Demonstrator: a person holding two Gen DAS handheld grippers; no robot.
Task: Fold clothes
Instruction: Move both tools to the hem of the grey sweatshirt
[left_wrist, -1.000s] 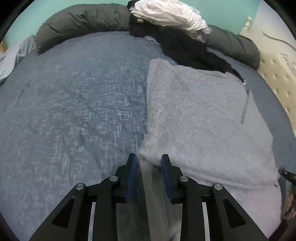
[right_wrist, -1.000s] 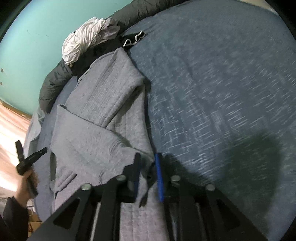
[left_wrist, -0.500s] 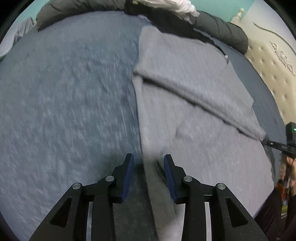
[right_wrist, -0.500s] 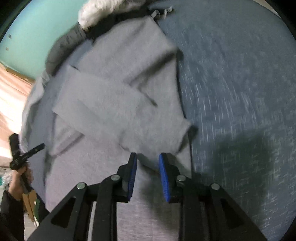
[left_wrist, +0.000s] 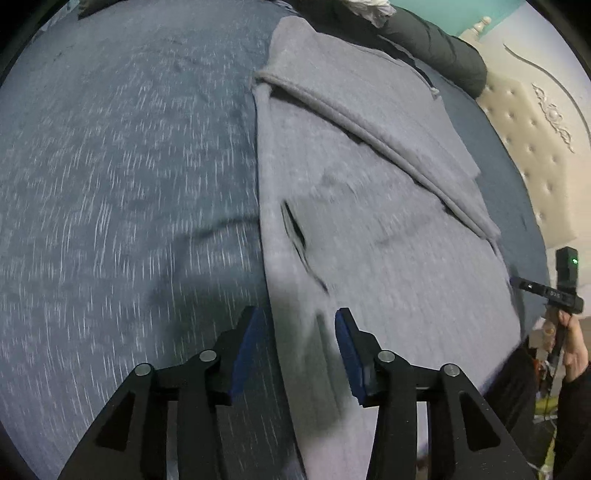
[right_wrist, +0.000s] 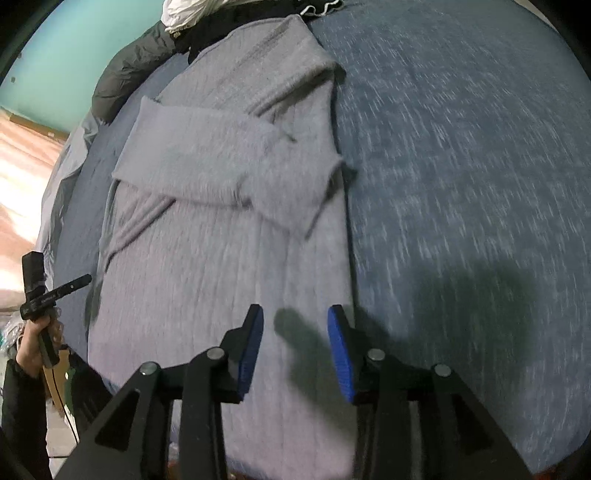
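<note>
We look down both tools onto a grey sweater (right_wrist: 221, 258) spread flat on a blue bedspread (right_wrist: 461, 184). One sleeve (right_wrist: 221, 173) is folded across the sweater's body.

Left gripper (left_wrist: 299, 347): jaws part open and just been widening. The sweater's long edge runs up between the blue pads (left_wrist: 247, 350), but neither pad presses on the cloth; we see a gap on both sides. It grips nothing.

Right gripper (right_wrist: 295, 343): jaws also part open, also just been widening. It hangs over the sweater's lower body near the garment's edge, where the grey knit meets the bedspread. Its shadow falls on the cloth between the fingers. Nothing lies between the pads; whether the tips touch the knit we cannot tell.

At the far end of the bed lie a dark jacket (right_wrist: 129, 70) and a white garment (right_wrist: 192, 14), heaped just beyond the sweater's collar end. A padded headboard (left_wrist: 535, 155) shows in the left view.
</note>
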